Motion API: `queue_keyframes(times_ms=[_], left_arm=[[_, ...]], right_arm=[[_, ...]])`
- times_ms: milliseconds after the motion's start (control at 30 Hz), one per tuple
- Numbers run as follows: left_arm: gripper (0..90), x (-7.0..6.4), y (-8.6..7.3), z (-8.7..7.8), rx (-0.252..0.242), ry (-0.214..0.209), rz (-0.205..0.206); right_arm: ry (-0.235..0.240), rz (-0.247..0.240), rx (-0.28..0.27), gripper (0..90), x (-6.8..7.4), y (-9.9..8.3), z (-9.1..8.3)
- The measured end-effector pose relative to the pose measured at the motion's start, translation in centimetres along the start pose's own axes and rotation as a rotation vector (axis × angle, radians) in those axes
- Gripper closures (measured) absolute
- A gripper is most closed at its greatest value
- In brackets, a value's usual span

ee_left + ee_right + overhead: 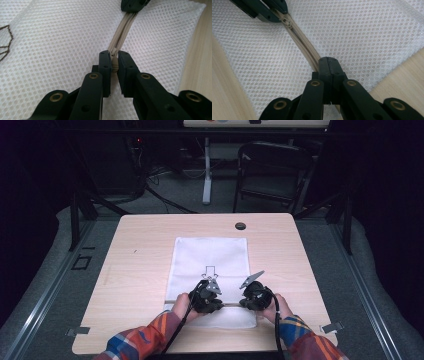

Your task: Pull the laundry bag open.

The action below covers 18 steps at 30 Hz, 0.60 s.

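Observation:
A white mesh bag (210,255) lies flat in the middle of the wooden table (135,270), with a beige zipper (123,31) running across its near end. My left gripper (113,56) is shut on the zipper pull (114,65). My right gripper (327,61) is shut on the zipper tape (302,42) close to the bag's right edge. In the high view the left gripper (206,297) and the right gripper (255,296) sit side by side on the bag's near end. The zipper slider (286,19) shows at the left gripper's jaws in the right gripper view.
An arrow outline (210,271) is printed on the bag. A dark cable hole (240,226) sits near the table's far edge. Behind the table stand a black chair (270,170) and a white desk leg (206,170). Bare wood lies left and right of the bag.

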<state>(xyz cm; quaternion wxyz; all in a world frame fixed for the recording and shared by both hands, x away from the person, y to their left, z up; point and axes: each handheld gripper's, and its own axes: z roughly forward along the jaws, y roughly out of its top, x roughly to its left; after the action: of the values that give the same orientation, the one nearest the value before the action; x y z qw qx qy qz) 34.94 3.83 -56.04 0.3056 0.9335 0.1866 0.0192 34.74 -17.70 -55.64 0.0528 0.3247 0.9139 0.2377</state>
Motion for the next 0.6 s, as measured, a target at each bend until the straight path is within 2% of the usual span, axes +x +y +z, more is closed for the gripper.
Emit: queue_keyframes(times_ms=[600], left_arm=[[81.4,0.8,-1.8,-1.7,0.012,0.020,-0.028]], right_arm=[[-0.003,0.003,0.001,90.0,0.0,0.0,0.0]])
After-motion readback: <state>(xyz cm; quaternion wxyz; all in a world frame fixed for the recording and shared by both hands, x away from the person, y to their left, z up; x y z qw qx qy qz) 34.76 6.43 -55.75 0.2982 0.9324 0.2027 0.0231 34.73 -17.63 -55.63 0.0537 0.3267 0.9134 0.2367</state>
